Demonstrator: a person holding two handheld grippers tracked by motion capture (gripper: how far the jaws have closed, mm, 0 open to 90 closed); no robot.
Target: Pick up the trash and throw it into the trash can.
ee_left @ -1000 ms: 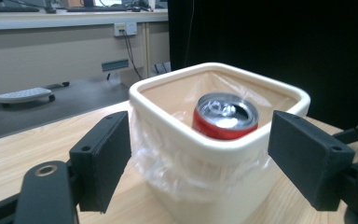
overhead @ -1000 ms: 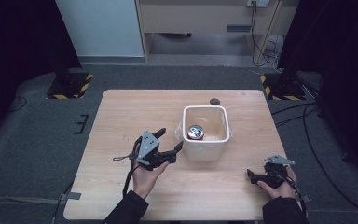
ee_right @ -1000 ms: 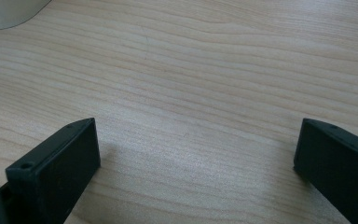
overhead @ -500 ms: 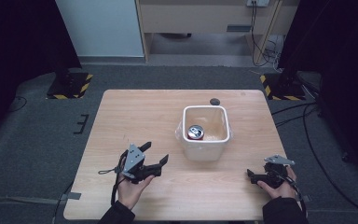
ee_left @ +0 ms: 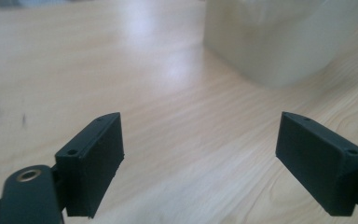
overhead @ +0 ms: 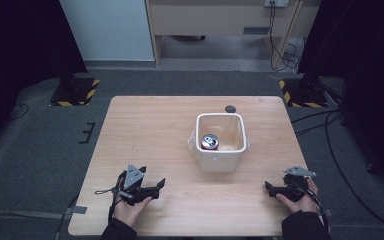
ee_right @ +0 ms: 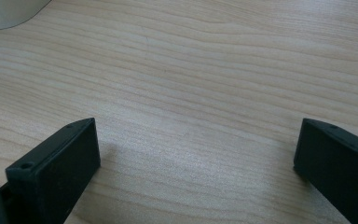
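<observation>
Nearest the person, the left gripper [overhead: 152,189] rests low over the front left of the wooden table [overhead: 150,130]. Its jaws have just been opening and stand spread, with nothing but bare wood between them; in the left gripper view the same gap [ee_left: 200,154] frames the tabletop, with the pale wall of the bin [ee_left: 279,42] beyond. At the front right, the right gripper [overhead: 271,188] lies in the hand with its jaws likewise wide apart and empty, as the right gripper view [ee_right: 196,158] confirms.

Farther out, right of the table's middle, stands the white plastic bin [overhead: 220,162], upright and well apart from both grippers. Inside it, toward its left wall, sits a drink can [overhead: 210,141], top upward, its silver lid and red rim visible; whether it touches the wall cannot be told. The can lying in the bin suggests that placing it there is done, or nearly so.

Handling, as a judgement: the can is thin-walled metal, light if empty and dentable under a hard pinch, with a smooth, somewhat slippery side. It is best taken across its cylindrical body from above, jaws either side, with moderate pressure. The bin is stiff but light and may slide if nudged; its rim offers the natural hold.

Beyond the bin, near the far edge, lies a small dark round object [overhead: 230,108].
</observation>
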